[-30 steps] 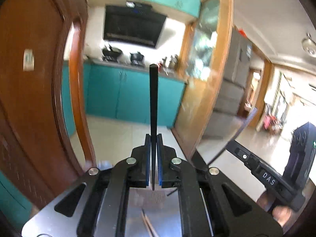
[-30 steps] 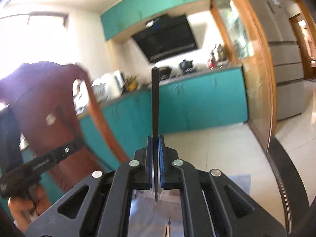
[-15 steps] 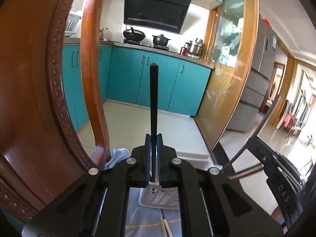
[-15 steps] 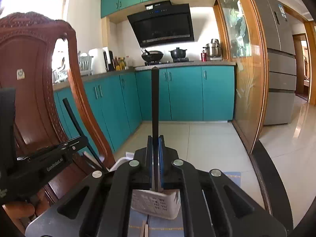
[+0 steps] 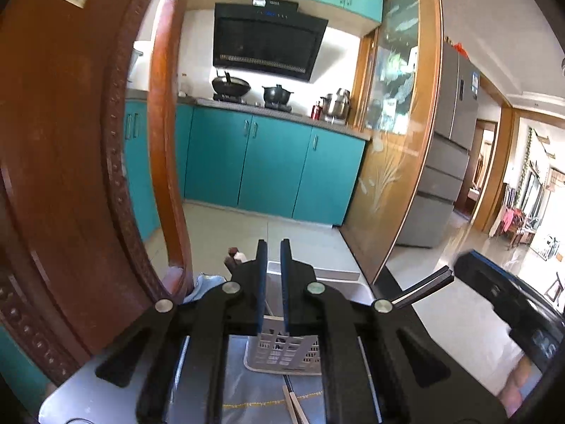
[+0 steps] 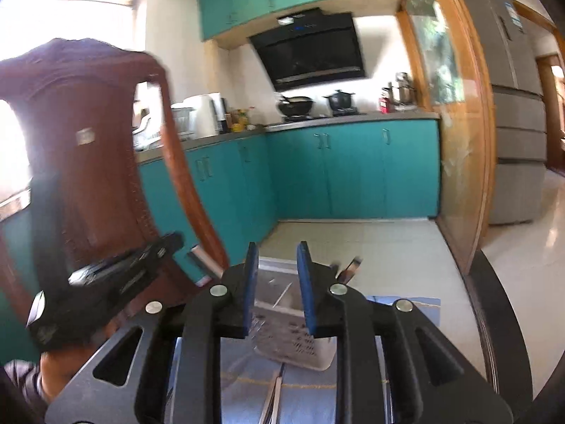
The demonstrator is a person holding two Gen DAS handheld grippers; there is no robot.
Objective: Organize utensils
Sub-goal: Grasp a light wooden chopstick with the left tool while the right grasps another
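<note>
Both hand-held grippers, left (image 5: pixel 272 282) and right (image 6: pixel 275 282), opening empty above my basket (image 5: pixel 286 351); loose chopsticks (image 5: pixel 293 406) could roll off the desk edge.

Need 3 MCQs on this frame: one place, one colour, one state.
1. The basket sits:
A) on the table, straight ahead
B) on the stove
C) on the floor

2. The lower cabinets are:
A) red
B) teal
C) white

3. Between the pads of the right gripper:
A) a chopstick
B) a spoon
C) nothing

Key:
1A, it stands on the table just past the gripper.
2B, the doors under the counter are teal.
3C, the jaws are opening and the gap is bare.
</note>
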